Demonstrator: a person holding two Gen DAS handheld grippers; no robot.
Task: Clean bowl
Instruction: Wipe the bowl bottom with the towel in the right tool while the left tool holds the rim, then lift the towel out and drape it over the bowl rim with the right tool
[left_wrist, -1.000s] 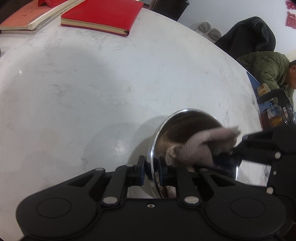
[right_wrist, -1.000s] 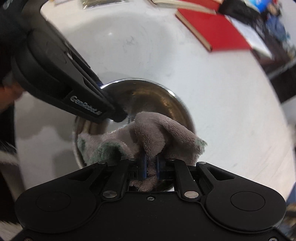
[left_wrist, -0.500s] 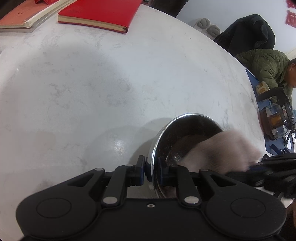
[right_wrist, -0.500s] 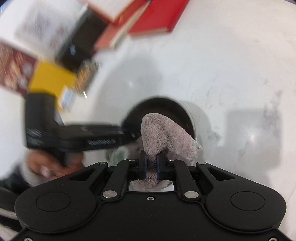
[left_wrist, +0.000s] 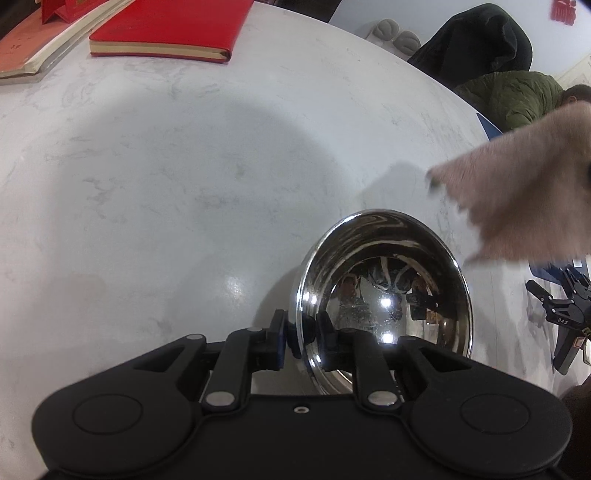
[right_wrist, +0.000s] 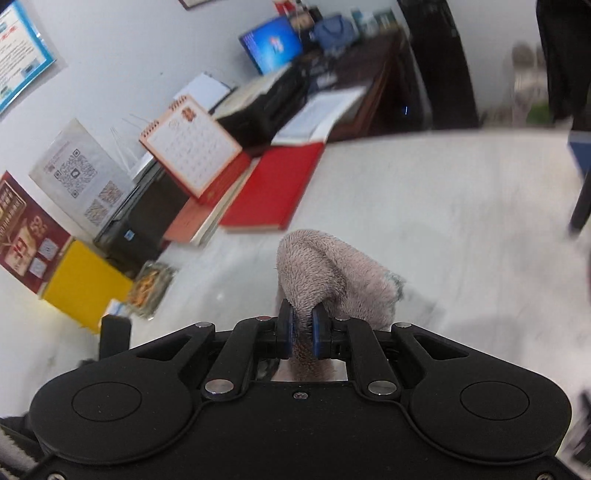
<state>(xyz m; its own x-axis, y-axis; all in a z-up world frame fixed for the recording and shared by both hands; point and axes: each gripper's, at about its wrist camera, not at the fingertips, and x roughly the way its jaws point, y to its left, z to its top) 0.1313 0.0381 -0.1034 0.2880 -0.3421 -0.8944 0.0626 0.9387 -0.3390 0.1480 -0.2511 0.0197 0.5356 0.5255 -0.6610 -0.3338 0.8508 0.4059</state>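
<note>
Surface: white marbled table (left_wrist: 155, 206), with a red book (left_wrist: 166, 29) at its far left edge.
Left gripper: the left gripper (left_wrist: 303, 338) was clamped on the near rim of the steel bowl (left_wrist: 384, 295), one pad outside, one inside.
Right gripper: the right gripper (right_wrist: 303, 334) pinched a fold of the grey-pink cloth (right_wrist: 332, 284), held in the air off to the right of the bowl.
Bowl: near centre of the table; its inside was bare and shiny, with no cloth in it.
Progress: wiping looked finished or paused; setting down cloth and bowl likely remained.
Hard to see: the cloth was blurred, the bowl's near wall was hidden behind the gripper body, and any residue was perhaps lost among reflections.
</note>
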